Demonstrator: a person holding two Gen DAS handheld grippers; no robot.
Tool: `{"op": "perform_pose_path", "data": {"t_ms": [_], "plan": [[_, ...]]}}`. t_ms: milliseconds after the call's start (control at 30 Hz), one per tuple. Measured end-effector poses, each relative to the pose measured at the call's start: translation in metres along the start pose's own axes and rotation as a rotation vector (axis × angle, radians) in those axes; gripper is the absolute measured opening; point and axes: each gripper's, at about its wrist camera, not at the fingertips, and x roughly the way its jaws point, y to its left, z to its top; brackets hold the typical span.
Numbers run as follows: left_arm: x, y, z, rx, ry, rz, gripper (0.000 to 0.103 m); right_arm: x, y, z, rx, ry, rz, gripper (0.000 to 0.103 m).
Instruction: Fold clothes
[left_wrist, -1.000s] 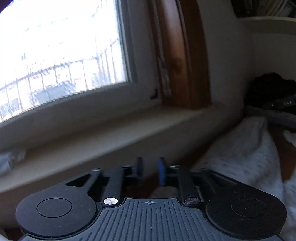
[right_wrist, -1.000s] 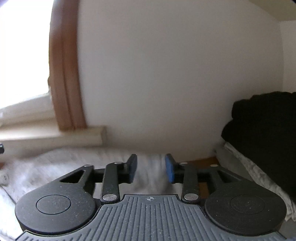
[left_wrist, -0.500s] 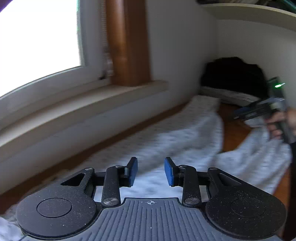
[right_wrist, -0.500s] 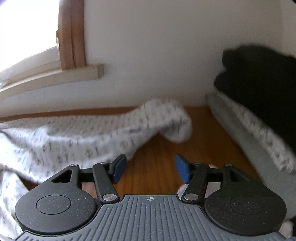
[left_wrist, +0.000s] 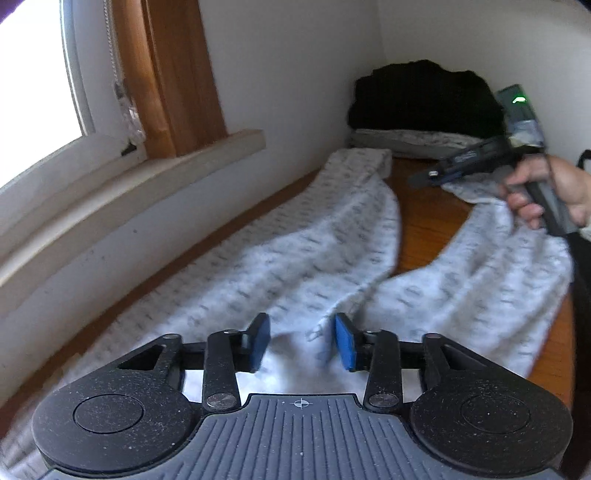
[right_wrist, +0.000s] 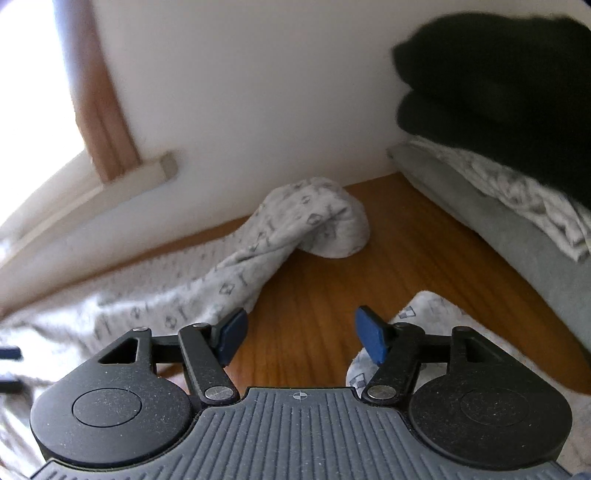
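White patterned trousers (left_wrist: 332, 236) lie spread on the wooden table (left_wrist: 424, 229), their two legs running away from me. My left gripper (left_wrist: 301, 343) hovers low over the near end of the cloth. Its jaws are closing, with fabric under the gap and neither blue pad pressing on it. A hand (left_wrist: 550, 192) holds my right gripper (left_wrist: 428, 177) above the far end of the right leg. In the right wrist view the right gripper (right_wrist: 301, 338) has its jaws opening over bare wood, between the left leg (right_wrist: 295, 225) and the other leg's cuff (right_wrist: 428, 310).
A stack of folded clothes stands in the far corner: a black garment (right_wrist: 498, 92) on top, white patterned and grey pieces (right_wrist: 517, 221) below. The window sill (left_wrist: 147, 173) and the wall run along the table's left side.
The left view swung from the window round to the trousers, and its jaws stand wider than a second ago. The right gripper dipped towards the table and its jaws spread.
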Motion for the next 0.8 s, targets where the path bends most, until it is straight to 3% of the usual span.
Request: {"op": "perform_pose_path", "data": {"t_ms": [33, 133, 333, 467, 700, 800], "plan": [[0.002, 0.006, 0.002, -0.007, -0.007, 0.013, 0.004, -0.001, -0.001, 0.000, 0.011, -0.003, 0.005, 0.065], [0.007, 0.030, 0.010, -0.067, -0.023, 0.066, 0.002, -0.001, 0.000, 0.001, 0.006, -0.001, 0.004, 0.065], [0.020, 0.060, 0.004, -0.190, 0.025, 0.070, 0.009, 0.001, 0.002, 0.002, -0.014, 0.005, 0.001, 0.065], [0.003, 0.061, 0.000, -0.205, -0.011, 0.095, 0.025, 0.000, 0.002, 0.002, -0.015, 0.005, 0.000, 0.065], [-0.029, 0.045, -0.006, -0.177, -0.084, 0.082, 0.025, 0.001, 0.004, 0.003, -0.027, 0.008, -0.006, 0.065], [-0.028, 0.034, -0.012, -0.154, -0.067, 0.042, 0.024, 0.001, 0.005, 0.003, -0.028, 0.008, -0.007, 0.065]]}}
